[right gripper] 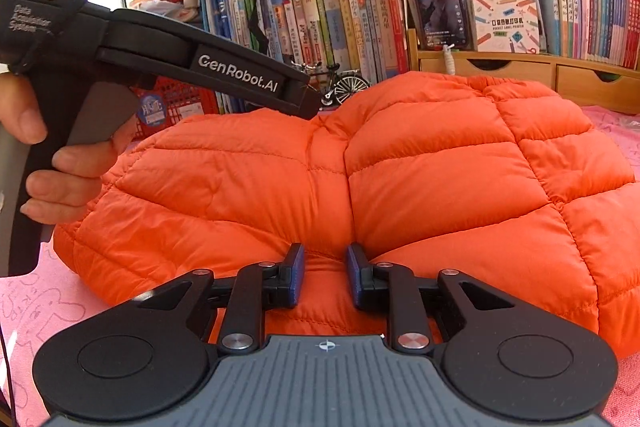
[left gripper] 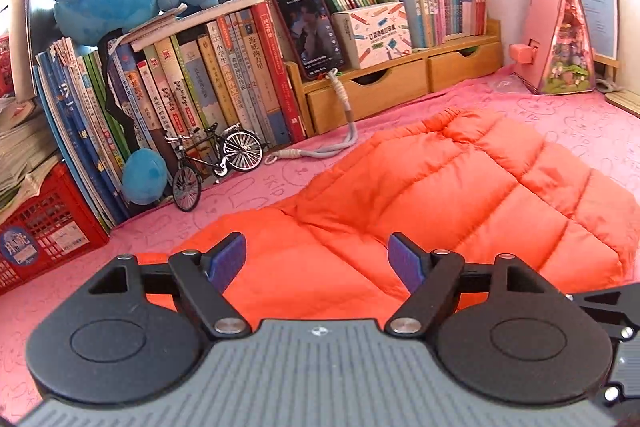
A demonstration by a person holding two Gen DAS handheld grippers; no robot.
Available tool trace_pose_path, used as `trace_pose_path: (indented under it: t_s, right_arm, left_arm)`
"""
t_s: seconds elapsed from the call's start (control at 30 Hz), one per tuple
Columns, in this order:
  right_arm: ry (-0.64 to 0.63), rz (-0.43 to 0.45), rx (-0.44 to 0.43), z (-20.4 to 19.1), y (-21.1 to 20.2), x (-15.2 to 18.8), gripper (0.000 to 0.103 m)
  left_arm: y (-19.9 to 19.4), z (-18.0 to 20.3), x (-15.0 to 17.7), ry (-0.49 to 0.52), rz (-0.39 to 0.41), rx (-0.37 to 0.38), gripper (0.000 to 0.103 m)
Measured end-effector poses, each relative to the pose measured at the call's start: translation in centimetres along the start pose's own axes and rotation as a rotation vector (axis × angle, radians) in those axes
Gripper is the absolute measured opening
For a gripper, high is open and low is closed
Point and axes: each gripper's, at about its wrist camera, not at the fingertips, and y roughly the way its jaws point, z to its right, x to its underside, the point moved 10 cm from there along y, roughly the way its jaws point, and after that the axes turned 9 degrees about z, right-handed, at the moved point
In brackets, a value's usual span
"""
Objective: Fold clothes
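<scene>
On pink cloth (left gripper: pixel 280 187): orange puffer jacket (right gripper: pixel 420 167), bunched. Left gripper (left gripper: pixel 316 261) spread wide; right gripper (right gripper: pixel 325 273) narrowly parted, holding nothing. Slick padding may slip, springing folds open.

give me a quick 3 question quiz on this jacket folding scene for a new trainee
1. True or false: the left gripper has its fingers wide apart over the orange puffer jacket.
2. What leans against the books behind the jacket? A) a phone B) a mirror C) a clock
3. Fill in: the jacket lies on a ____ cloth.

Key:
1. True.
2. A; its screen is lit.
3. Pink. The right gripper, by contrast, has its fingers close together, with jacket fabric showing in the narrow gap.
</scene>
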Motion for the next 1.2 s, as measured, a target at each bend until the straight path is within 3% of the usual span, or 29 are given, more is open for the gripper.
trace_pose_path:
  t_s: [0.07, 0.2, 0.57, 1.07, 1.2]
  right_arm:
    - [-0.006, 0.002, 0.004, 0.0, -0.1, 0.0, 0.025]
    - [-0.023, 0.003, 0.012, 0.0, -0.2, -0.1, 0.026]
    - [-0.096, -0.016, 0.053, -0.6, 0.0, 0.3, 0.026]
    - [-0.124, -0.028, 0.069, -0.8, 0.4, 0.4, 0.026]
    - [-0.125, -0.03, 0.07, -0.8, 0.4, 0.5, 0.026]
  left_arm:
    - [0.3, 0.6, 1.1, 0.01, -0.031, 0.008, 0.078]
    - [2.4, 0.4, 2.9, 0.067, -0.076, -0.087, 0.074]
    - [9.4, -3.9, 1.9, -0.103, -0.148, -0.207, 0.074]
    - [13.7, -5.8, 1.9, -0.134, -0.177, -0.228, 0.084]
    - [12.6, -7.1, 0.8, -0.227, -0.17, -0.233, 0.075]
